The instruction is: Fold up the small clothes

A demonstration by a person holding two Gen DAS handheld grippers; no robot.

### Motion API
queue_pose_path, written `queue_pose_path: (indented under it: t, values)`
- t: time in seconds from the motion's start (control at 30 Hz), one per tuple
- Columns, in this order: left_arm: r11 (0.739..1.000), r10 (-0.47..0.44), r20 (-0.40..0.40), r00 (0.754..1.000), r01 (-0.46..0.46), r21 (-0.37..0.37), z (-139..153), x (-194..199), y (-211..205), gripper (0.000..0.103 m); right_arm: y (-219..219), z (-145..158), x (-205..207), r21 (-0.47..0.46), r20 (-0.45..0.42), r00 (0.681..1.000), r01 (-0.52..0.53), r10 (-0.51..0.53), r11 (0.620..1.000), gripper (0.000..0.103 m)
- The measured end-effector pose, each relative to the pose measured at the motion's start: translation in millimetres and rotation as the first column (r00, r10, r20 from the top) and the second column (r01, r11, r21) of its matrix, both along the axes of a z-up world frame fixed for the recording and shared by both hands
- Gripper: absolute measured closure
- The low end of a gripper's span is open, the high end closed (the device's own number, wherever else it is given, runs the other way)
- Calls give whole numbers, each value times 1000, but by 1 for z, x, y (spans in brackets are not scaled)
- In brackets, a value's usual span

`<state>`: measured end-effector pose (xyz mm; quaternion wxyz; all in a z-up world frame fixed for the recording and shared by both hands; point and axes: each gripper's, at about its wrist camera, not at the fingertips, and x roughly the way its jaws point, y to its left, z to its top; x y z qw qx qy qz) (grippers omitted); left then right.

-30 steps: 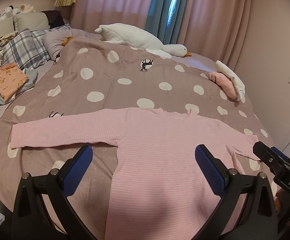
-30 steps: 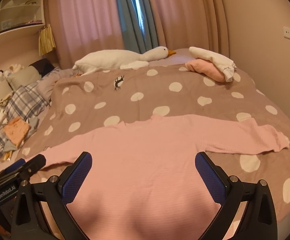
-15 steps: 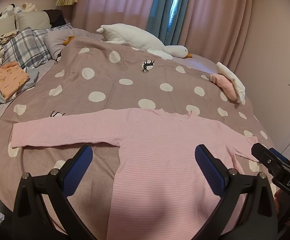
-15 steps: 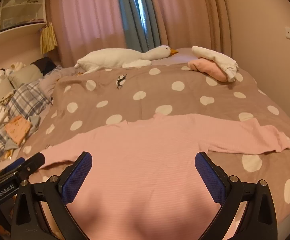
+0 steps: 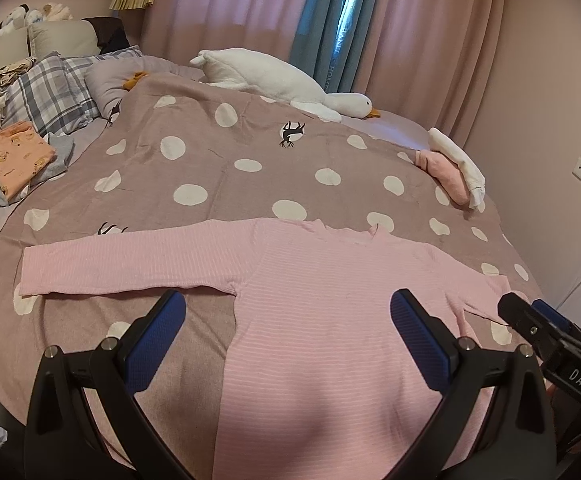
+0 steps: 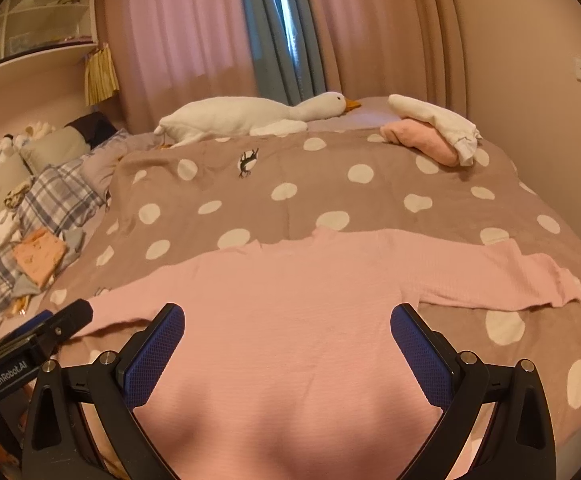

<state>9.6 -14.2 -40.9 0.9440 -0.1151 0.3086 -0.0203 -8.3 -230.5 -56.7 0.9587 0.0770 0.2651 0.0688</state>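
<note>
Hovering over a pink top [image 5: 330,320] spread flat on the bed [image 5: 230,184], I hold both grippers spread wide and empty: the left gripper [image 5: 286,332] above the hem side of the body, the right gripper [image 6: 286,344] beside it over the same panel. Neck points away from me, sleeves out to either side, so I judge nothing is folded yet and the first fold is the step in hand.

To do it well, I would take the left sleeve [image 5: 130,264] near its cuff and the right sleeve [image 6: 510,280] likewise, pinching only one layer of knit and not the blanket under it. Each sleeve should be carried across the chest in a low arc, laid straight, and let go only once flat. The cloth is soft and stretchy, I reckon, so a hard tug would skew the body.

My left view shows the left sleeve whole, lying straight to its cuff, and the folded orange cloth [image 5: 14,160] on the plaid pillow; the right sleeve there is mostly hidden behind the other gripper. My right view shows the right sleeve end, slightly rumpled at the cuff, which wants smoothing first. Both show the goose toy [image 6: 250,116] and a pink-and-white pile [image 6: 434,132] at the far edge.
</note>
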Motion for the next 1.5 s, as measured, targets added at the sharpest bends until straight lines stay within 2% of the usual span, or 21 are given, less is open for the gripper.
queue_pose_path:
  t: [0.47, 0.87, 1.5]
  values:
    - [1000, -14, 3, 1000, 14, -12, -3, -4, 0, 1, 2, 0, 6, -8, -12, 1000, -22, 22, 1000, 1]
    - [1000, -16, -37, 999, 16, -2, -15, 4, -1, 1, 3, -14, 14, 26, -47, 998, -51, 52, 998, 1]
    - [999, -41, -60, 997, 40, -18, -22, 10, -7, 1, 4, -20, 20, 26, -67, 996, -55, 57, 998, 1]
